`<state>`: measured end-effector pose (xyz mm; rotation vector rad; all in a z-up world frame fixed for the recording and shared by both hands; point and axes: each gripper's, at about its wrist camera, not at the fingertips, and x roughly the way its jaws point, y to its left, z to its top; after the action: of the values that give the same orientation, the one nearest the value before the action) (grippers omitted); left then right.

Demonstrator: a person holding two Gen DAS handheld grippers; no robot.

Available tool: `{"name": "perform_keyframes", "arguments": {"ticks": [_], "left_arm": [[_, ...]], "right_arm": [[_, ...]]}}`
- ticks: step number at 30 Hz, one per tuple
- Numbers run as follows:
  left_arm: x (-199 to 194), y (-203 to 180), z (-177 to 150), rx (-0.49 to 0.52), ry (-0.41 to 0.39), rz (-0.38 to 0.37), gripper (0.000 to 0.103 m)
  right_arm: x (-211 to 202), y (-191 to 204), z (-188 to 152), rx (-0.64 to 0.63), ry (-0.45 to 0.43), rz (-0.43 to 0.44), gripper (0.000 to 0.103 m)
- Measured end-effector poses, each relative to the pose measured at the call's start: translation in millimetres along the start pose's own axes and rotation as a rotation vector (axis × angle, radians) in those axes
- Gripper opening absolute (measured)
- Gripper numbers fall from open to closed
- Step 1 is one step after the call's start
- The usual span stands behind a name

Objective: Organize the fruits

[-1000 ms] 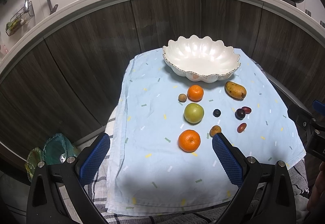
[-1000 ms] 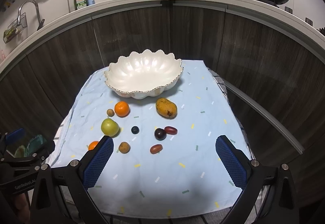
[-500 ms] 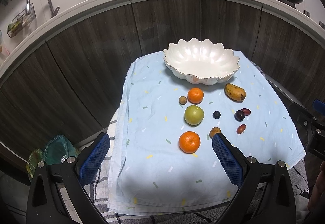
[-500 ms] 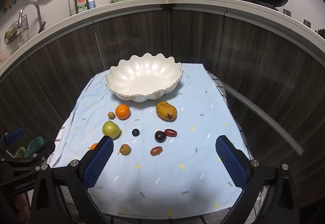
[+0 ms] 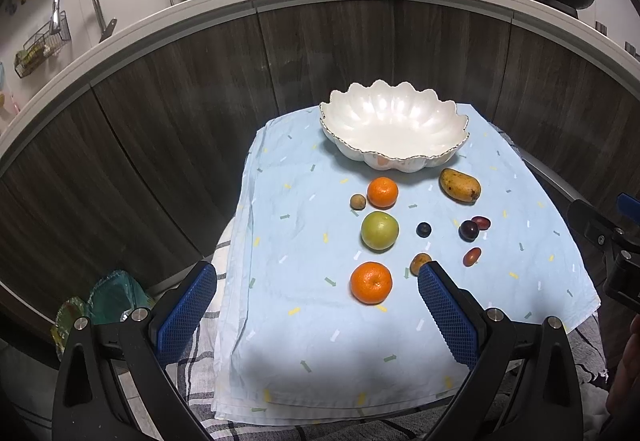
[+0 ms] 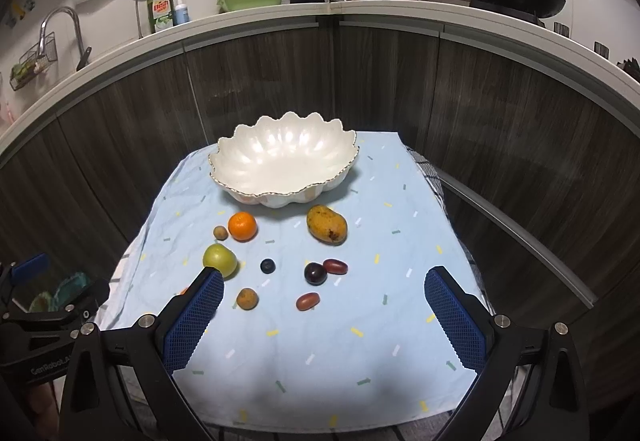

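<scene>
Both views have drawn back and lifted a little since a second ago: the white scalloped bowl (image 5: 394, 127) sits lower in each picture and more of the kitchen counter (image 6: 360, 7) shows above it, while every fruit lies where it lay. Neither gripper has closed; the left gripper (image 5: 316, 311) and the right gripper (image 6: 324, 315) both stand with their jaws spread wide and nothing between them.

On the pale blue cloth (image 5: 288, 321) the bowl is bare at 12 o'clock. From the cloth's middle, one orange (image 5: 383, 192) lies just short of the bowl beside a small brown fruit (image 5: 358, 201); the green apple (image 5: 379, 230) is at the centre; a second orange (image 5: 371, 282) at 6 o'clock, nearest the left gripper; the mango (image 5: 459, 185) at 2 o'clock. A blueberry (image 6: 267, 266), a dark plum (image 6: 315, 273), two red oval fruits (image 6: 335, 266) (image 6: 308, 301) and a russet fruit (image 6: 247, 298) sit ahead of the right gripper.

My judgement: the step is the first approach. Come down over the near orange with the pads straddling its widest part, close gently (round fruit will roll off a skewed pinch), lift clear of the neighbours, and lower it into the bowl rather than dropping it
</scene>
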<state>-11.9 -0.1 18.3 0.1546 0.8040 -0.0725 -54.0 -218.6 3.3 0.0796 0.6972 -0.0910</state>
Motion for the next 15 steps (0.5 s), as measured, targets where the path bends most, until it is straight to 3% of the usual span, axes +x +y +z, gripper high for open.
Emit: {"name": "perform_keyframes", "arguments": {"ticks": [15], "left_arm": [[-0.1, -1.2, 0.6, 0.001, -0.003, -0.001, 0.102]], "right_arm": [[-0.1, 0.4, -0.3, 0.0, -0.001, 0.0, 0.102]]}}
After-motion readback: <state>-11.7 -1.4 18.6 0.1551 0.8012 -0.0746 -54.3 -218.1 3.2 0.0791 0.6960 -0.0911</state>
